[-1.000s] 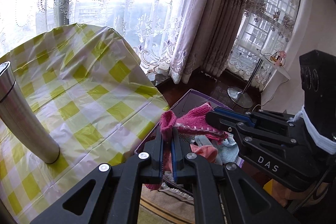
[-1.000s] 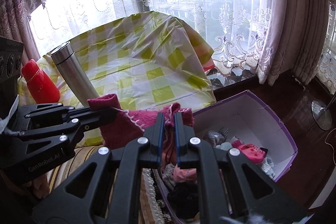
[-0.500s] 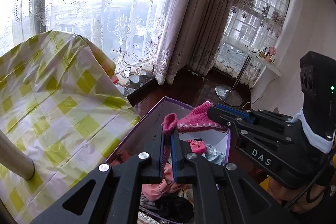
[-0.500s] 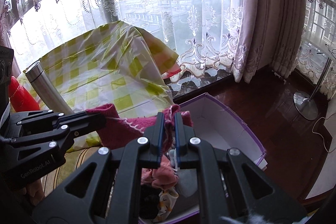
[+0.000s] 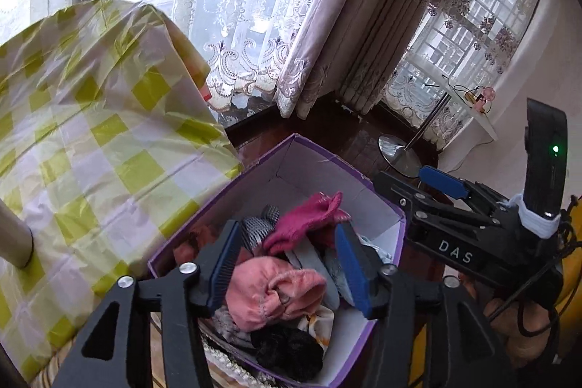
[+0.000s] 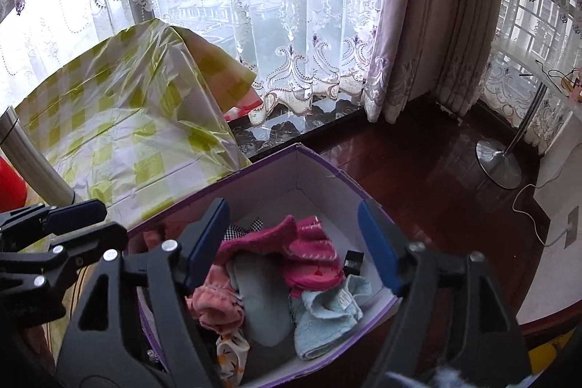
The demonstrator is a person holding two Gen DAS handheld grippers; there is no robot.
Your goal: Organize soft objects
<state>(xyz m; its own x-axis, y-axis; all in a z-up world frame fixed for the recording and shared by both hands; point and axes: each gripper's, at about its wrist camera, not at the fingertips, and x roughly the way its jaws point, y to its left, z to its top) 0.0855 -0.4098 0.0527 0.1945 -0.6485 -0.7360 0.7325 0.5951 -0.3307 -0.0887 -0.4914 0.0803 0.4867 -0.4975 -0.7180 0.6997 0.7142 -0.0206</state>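
A magenta knit piece [image 5: 309, 219] [image 6: 291, 242] lies loose on top of the pile of soft things in the purple box [image 5: 316, 148] [image 6: 298, 150]. My left gripper [image 5: 287, 260] hovers over the box with its jaws opening. Nothing is pressed between its blue pads [image 5: 222, 264]. My right gripper [image 6: 293, 235] hangs over the same box, its jaws also opening and holding nothing. A pink garment [image 5: 276, 293], a grey sock [image 6: 262, 300] and a light blue cloth [image 6: 327, 315] lie in the pile.
A table under a yellow-green checked cloth [image 5: 91, 133] [image 6: 120, 119] stands left of the box, with a steel flask [image 6: 32, 162] and a red bottle [image 6: 9, 184] on it. Lace curtains, dark wood floor and a lamp stand base [image 6: 498, 162] lie beyond.
Both grippers, shut on the magenta knit piece, carried it from beside the table to over the box. Both have now opened and the piece has dropped onto the pile.
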